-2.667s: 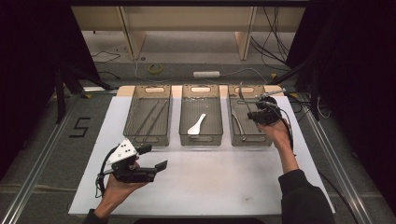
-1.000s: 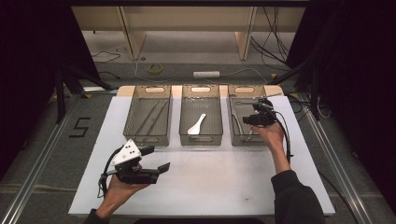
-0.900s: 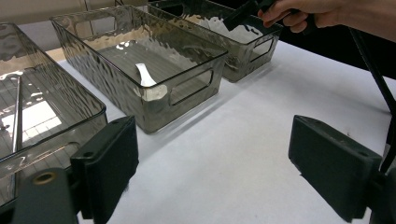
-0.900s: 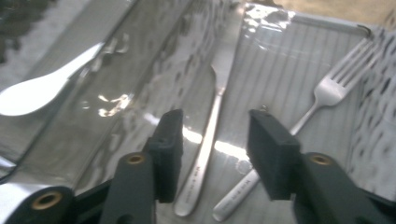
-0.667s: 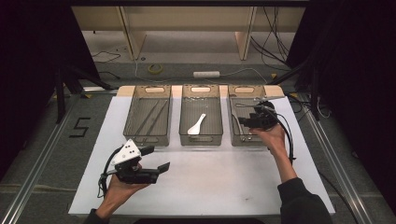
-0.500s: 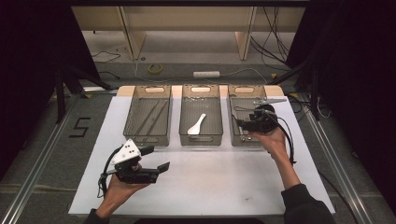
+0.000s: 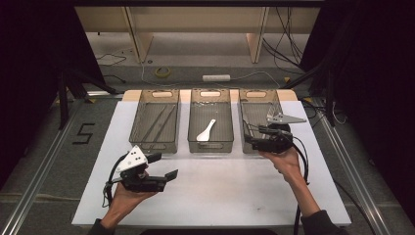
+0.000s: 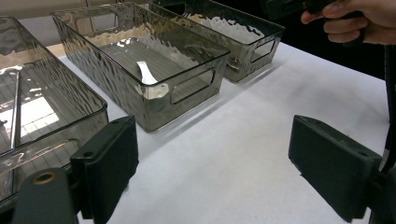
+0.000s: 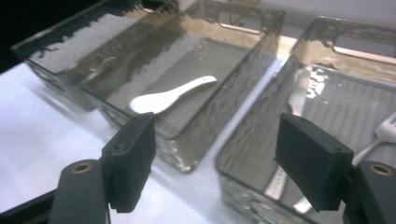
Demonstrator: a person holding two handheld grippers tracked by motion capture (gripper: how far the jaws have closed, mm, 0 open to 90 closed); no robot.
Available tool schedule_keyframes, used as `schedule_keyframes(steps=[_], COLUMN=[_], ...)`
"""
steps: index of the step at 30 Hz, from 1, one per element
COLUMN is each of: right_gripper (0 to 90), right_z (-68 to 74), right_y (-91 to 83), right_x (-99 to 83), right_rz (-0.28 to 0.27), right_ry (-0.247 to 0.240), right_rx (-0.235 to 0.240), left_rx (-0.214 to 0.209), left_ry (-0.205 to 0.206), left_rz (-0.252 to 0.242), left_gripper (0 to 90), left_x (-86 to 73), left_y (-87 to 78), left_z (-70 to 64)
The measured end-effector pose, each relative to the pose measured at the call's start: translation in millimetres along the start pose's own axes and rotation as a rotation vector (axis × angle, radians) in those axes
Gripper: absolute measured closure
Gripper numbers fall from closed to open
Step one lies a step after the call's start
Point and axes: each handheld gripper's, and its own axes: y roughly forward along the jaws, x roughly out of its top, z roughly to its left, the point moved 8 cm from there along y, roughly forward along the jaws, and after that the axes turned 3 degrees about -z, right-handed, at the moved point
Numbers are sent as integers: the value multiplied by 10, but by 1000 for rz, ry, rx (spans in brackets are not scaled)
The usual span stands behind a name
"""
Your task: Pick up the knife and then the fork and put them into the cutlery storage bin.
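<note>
Three smoky clear bins stand in a row on the white table. The left bin point(image 7: 154, 120) holds chopsticks point(image 8: 16, 107). A white spoon point(image 7: 206, 131) lies in the middle bin point(image 7: 210, 142); it appears again, spoon point(image 9: 168, 97), just beyond my right gripper's jaws. A pale fork point(image 9: 386, 131) and other cutlery rest in the right bin point(image 7: 259, 110). My right gripper point(image 7: 249, 141) hovers open over that bin's near end, pointing left. Nothing is between the jaws of my right gripper point(image 9: 219, 163). My left gripper point(image 7: 163, 167) is held open above the table in front of the left bin, empty.
The white table point(image 7: 235, 186) has bare room between the bins and its front edge. Cables trail from both grippers. A dark floor with rails, a yellow tape roll point(image 7: 163, 72) and a power strip point(image 7: 216, 77) lies around and behind the table.
My right gripper has drawn back from over the right bin's middle to its near end and turned left. The left gripper sank slightly earlier and has since stayed still.
</note>
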Motion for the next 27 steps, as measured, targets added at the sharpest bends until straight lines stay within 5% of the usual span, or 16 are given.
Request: schedule_keyframes(steps=[9,27], right_gripper=[294,271], right_z=[221,445], right_y=[-114,-372], right_x=[-93,-353], right_rz=[-50,-110], right_ry=[-23,-36], right_rx=[49,125], left_rx=[-5,-10], left_ry=[-6,2], left_rz=[3,6], left_gripper=[156,156], left_x=[12,17], left_y=[22,24], left_z=[0,-22])
